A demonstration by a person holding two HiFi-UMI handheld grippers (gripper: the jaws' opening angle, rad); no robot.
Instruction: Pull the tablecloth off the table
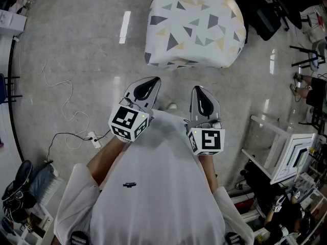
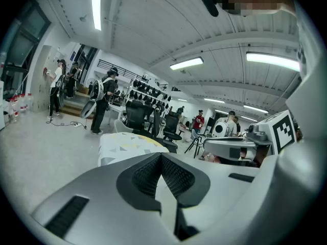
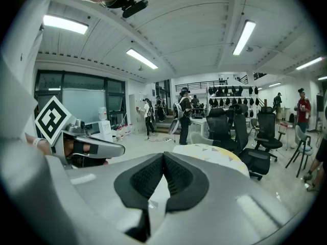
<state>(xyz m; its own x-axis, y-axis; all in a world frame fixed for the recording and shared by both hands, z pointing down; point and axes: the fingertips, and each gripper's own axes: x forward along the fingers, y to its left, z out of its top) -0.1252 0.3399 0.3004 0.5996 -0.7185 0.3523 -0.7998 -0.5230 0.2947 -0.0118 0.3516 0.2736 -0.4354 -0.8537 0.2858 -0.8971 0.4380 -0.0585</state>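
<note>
A white tablecloth (image 1: 194, 27) printed with grey and yellow triangles drapes over a round table ahead of me on the floor. It also shows as a pale patterned mound in the left gripper view (image 2: 127, 146) and in the right gripper view (image 3: 212, 153). My left gripper (image 1: 147, 88) and right gripper (image 1: 203, 100) are held close to my chest, well short of the cloth. Both are shut with nothing between the pads, and each points out level across the room.
A white cable and power strip (image 1: 93, 138) lie on the floor at left. A white rack (image 1: 286, 154) stands at right. Black office chairs (image 3: 258, 131) stand behind the table. Several people (image 2: 104, 103) stand farther back in the room.
</note>
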